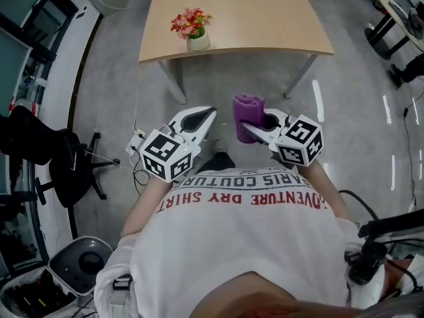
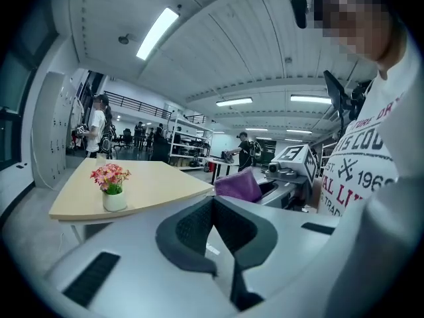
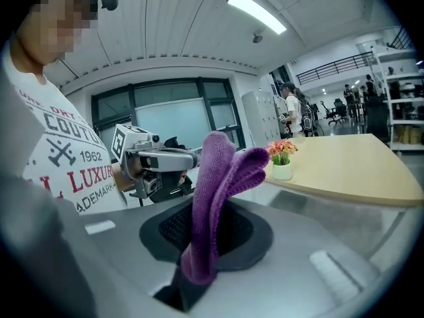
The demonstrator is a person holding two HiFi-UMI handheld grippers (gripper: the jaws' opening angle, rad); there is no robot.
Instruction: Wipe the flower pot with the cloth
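The left gripper (image 1: 207, 114) is empty. In the left gripper view its jaws are pressed together with nothing between them. The right gripper (image 1: 255, 130) is just beside it, toward 3 o'clock in the head view. Its jaws are clamped on a purple cloth (image 1: 246, 114). In the right gripper view the cloth is pinched at its lower end and stands up in soft folds, with the top curling over. Both grippers are held in front of the person's white shirt (image 1: 252, 230), above the grey floor (image 1: 112, 78), and point toward 12 o'clock.

The flower pot (image 1: 197, 42) is a small white one with pink and red flowers (image 1: 190, 22). It stands upright on a light wooden table (image 1: 265, 18), near the edge closest to the person. In the head view it is at about 12 o'clock from the left gripper and 11 o'clock from the cloth, well apart from both. Nothing touches the pot.

A black office chair (image 1: 66, 164) stands at 9 o'clock from the grippers. Other people are visible in the background of both gripper views.
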